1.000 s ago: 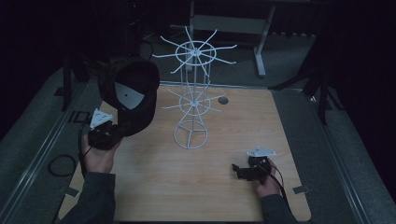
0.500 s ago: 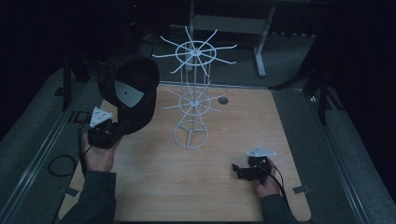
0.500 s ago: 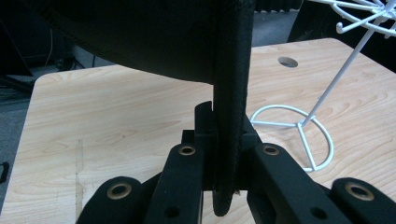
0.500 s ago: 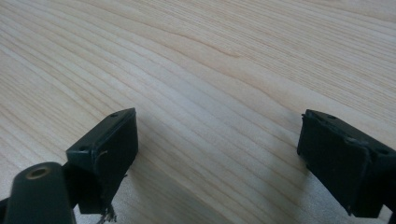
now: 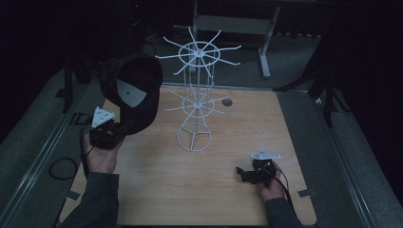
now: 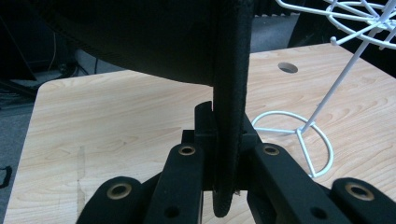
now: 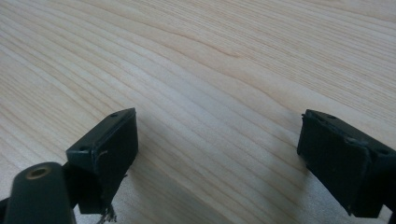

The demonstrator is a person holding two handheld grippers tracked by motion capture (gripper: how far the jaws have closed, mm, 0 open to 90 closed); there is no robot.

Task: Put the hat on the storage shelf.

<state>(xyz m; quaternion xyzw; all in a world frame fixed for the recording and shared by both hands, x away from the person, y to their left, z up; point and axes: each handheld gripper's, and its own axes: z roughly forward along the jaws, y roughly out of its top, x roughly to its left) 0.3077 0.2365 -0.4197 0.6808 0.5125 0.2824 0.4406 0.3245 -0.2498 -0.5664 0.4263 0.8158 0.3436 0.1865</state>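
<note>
Centrally, a white wire rack with spoked tiers and a ring base stands on the pale wood-grain table. Left gripper pinches a black cap by its brim, raised left of the rack. Right gripper rests low, jaws spread apart.

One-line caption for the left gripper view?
Left hand-held gripper clamps black fabric cap's brim above light wooden table, white wire rack beside.
</note>
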